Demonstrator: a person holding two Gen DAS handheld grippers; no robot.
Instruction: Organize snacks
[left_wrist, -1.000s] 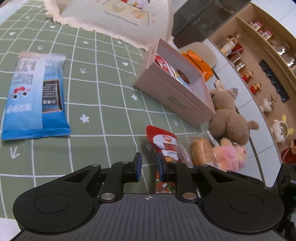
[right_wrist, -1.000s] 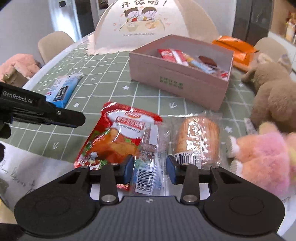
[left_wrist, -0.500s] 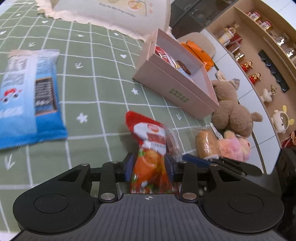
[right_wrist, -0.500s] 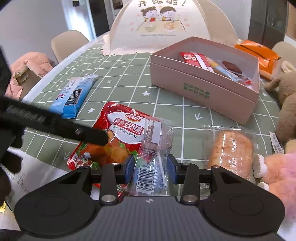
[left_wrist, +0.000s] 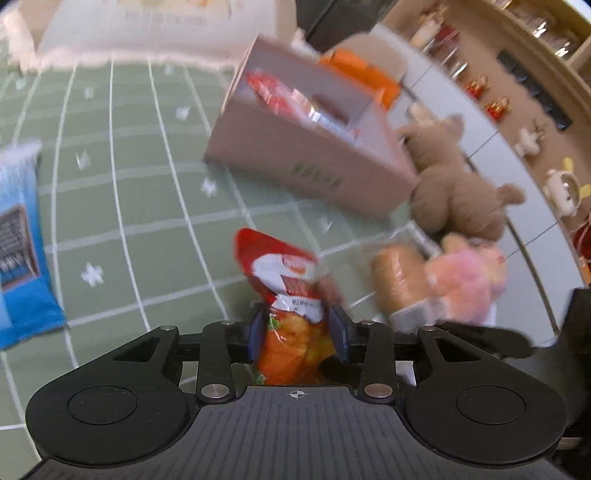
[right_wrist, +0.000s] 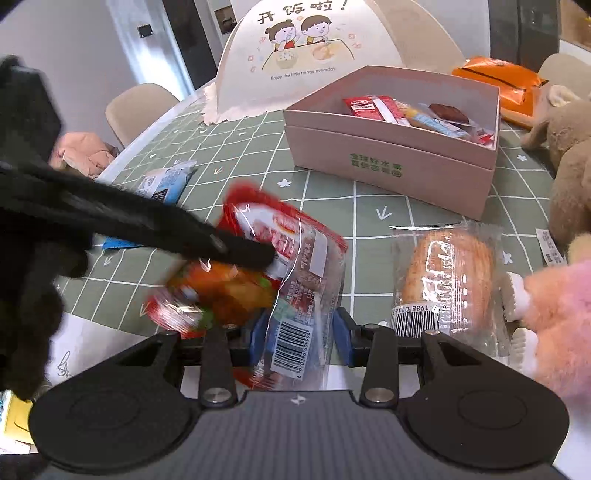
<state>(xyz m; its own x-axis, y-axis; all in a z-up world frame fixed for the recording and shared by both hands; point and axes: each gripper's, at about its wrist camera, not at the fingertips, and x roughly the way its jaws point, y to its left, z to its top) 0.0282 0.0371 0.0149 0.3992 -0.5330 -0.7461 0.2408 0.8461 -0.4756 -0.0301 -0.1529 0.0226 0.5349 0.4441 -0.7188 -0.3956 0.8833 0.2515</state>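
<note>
Left gripper (left_wrist: 297, 330): jaws clamped on red snack pouch (left_wrist: 291, 295), lifted off green grid cloth (left_wrist: 129, 192); pouch's long axis runs 6–12 o'clock, red top away.
Right gripper (right_wrist: 297, 341): pads flank a clear barcoded wrapper (right_wrist: 299, 332); grip can't tell.
Pink box (right_wrist: 388, 162): 1 o'clock, green print unreadable.
Dome cover (right_wrist: 306, 55): "Enjoy the little things everyday".

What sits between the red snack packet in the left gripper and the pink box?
Nothing visible. Only bare green checked tablecloth lies between the red foil snack packet and the open pink cardboard box; the wrapped bread roll sits off to the right.
</note>
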